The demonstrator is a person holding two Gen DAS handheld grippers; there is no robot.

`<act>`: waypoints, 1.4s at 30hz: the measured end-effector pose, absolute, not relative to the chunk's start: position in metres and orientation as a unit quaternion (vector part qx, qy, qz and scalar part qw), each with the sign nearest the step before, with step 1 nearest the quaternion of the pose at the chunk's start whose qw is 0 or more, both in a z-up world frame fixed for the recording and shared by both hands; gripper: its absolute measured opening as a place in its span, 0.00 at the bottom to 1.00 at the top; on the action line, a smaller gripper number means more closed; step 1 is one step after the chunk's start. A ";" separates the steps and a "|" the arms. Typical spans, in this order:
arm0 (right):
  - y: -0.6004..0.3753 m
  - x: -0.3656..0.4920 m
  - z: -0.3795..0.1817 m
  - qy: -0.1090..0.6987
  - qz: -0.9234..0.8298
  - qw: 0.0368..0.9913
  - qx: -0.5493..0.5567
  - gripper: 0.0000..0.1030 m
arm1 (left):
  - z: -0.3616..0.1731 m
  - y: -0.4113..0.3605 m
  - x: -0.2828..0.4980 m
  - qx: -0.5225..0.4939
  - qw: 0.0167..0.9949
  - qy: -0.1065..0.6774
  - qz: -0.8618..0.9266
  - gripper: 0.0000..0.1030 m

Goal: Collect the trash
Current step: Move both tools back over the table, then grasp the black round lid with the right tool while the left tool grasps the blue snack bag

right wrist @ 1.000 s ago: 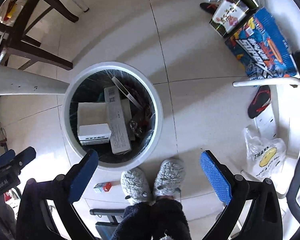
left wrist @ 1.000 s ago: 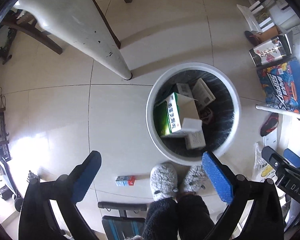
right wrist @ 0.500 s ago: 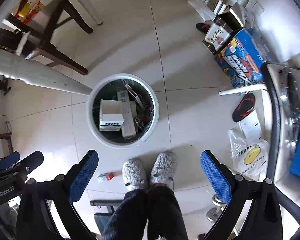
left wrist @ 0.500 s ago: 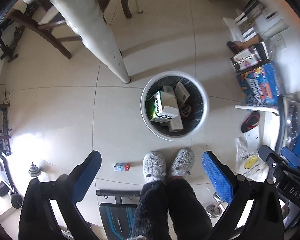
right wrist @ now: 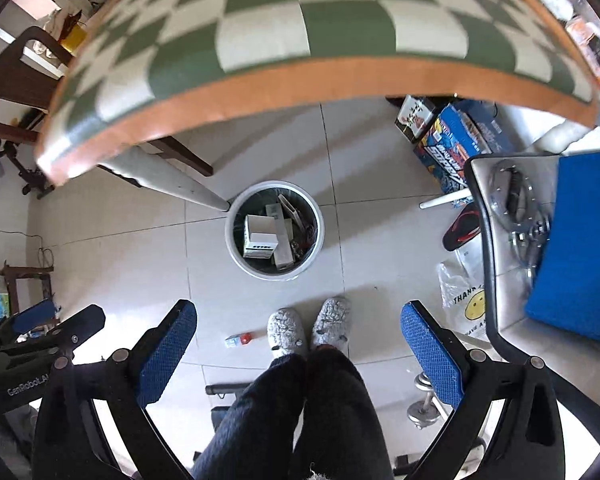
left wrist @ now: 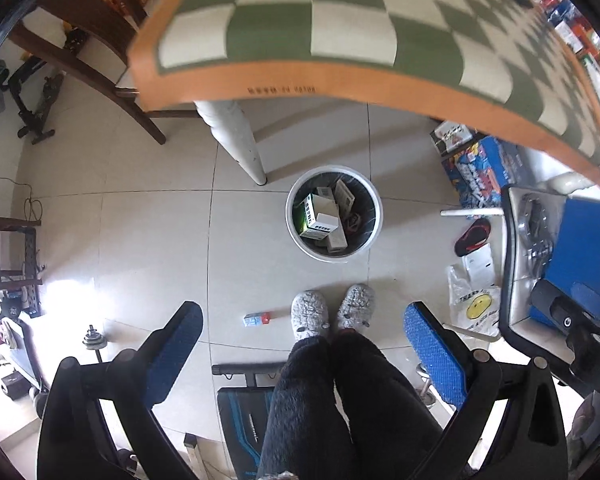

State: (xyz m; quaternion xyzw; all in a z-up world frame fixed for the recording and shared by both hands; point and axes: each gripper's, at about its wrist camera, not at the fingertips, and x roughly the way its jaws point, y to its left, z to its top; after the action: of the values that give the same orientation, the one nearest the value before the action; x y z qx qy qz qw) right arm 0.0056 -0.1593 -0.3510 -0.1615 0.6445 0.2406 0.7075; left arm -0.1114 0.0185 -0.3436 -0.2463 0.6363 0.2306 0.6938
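Note:
A round white trash bin (left wrist: pixel 373 204) stands on the tiled floor, holding several cardboard boxes (left wrist: pixel 320 222); it also shows in the right wrist view (right wrist: pixel 233 240). My left gripper (left wrist: pixel 302 330) is open and empty, high above the floor. My right gripper (right wrist: pixel 298 330) is open and empty, also high above the floor. A small red and blue carton (left wrist: pixel 257 319) lies on the floor left of the person's slippers (left wrist: pixel 310 316); it shows in the right wrist view too (right wrist: pixel 238 339).
A table with a green checkered cloth (left wrist: pixel 340 20) fills the top of both views, on a white leg (left wrist: pixel 236 140). A chair with a blue cushion (right wrist: pixel 580 248) stands at right. Boxes (left wrist: pixel 480 168), a plastic bag (left wrist: pixel 474 308) and a sandal (left wrist: pixel 472 236) lie on the floor at right.
Both grippers have risen far above the bin, which now looks much smaller. The checkered table top has come into view. Both grippers stay open.

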 end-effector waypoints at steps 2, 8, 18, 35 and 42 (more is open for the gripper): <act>-0.161 0.001 -0.332 0.642 0.244 0.709 -0.161 1.00 | -0.330 0.021 -0.113 -0.247 0.696 0.633 0.234 1.00; -0.162 0.003 -0.279 0.636 0.248 0.719 -0.131 1.00 | -0.273 0.036 -0.099 -0.227 0.737 0.590 0.239 1.00; -0.143 0.081 -0.187 0.594 0.250 0.763 -0.048 1.00 | -0.184 0.078 0.024 -0.155 0.805 0.513 0.252 1.00; -0.107 0.461 -0.220 0.631 0.169 0.757 -0.005 1.00 | -0.259 0.120 0.373 -0.017 0.761 0.614 0.207 1.00; -0.069 0.618 -0.268 0.645 0.137 0.751 -0.020 1.00 | -0.325 0.141 0.452 -0.026 0.722 0.666 0.185 1.00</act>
State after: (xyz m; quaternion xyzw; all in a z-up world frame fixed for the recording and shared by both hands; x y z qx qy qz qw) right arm 0.6175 -0.0686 -0.2683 -0.0201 0.6455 0.1367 0.7512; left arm 0.4516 0.1414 -0.3250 -0.0257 0.6664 0.1851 0.7218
